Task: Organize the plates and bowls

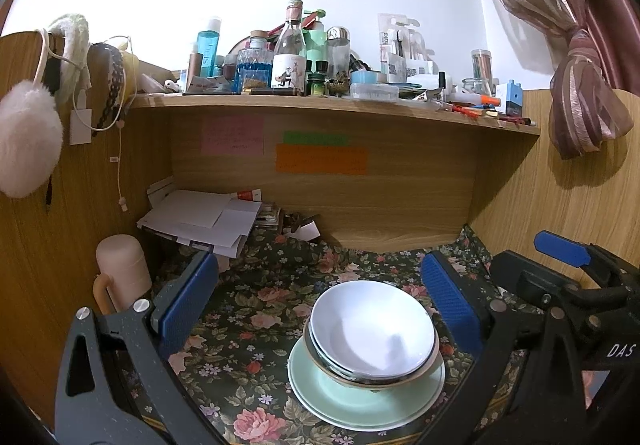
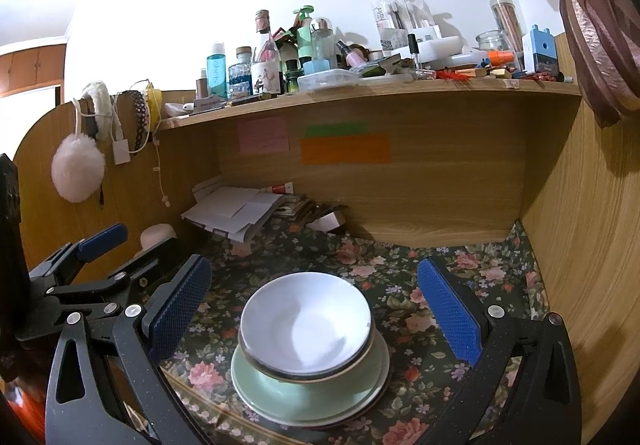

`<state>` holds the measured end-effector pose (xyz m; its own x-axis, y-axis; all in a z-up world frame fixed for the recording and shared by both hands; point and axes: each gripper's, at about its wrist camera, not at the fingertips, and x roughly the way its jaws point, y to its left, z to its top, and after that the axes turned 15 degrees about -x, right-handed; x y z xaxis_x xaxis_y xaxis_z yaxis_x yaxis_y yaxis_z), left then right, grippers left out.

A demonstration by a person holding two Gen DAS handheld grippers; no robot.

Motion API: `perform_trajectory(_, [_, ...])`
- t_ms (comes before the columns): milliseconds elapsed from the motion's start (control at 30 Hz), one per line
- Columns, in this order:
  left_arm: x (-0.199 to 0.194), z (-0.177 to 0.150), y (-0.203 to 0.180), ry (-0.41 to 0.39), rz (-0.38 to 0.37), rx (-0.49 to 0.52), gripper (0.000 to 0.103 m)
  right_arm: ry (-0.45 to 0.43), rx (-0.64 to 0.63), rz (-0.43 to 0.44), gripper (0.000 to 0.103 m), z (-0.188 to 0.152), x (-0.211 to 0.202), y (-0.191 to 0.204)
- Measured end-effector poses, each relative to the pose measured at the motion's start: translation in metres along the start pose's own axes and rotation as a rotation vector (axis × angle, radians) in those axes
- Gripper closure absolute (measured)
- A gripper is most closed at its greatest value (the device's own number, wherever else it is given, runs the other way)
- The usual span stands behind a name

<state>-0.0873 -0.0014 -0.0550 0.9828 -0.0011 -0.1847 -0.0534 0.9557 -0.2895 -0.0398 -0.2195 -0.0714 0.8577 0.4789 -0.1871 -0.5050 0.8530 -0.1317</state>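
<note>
Writing on the pink note (image 1: 232, 135) and orange note (image 1: 321, 159) is too blurred to read, and the stacked bowls (image 1: 372, 333) hide the green plates' (image 1: 328, 397) middle.

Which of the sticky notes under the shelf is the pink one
The leftmost note, squarish and pale pink, set apart from the other two. The green strip sits directly above the wide orange note, to its right.
</note>
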Motion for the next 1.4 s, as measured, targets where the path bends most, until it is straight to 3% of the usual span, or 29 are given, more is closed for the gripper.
perform_trajectory(1400, [0.01,-0.002,-0.008,0.026,-0.005,0.001,0.0,0.005,0.043,-0.045,0.0,-0.001,0.004,-0.01])
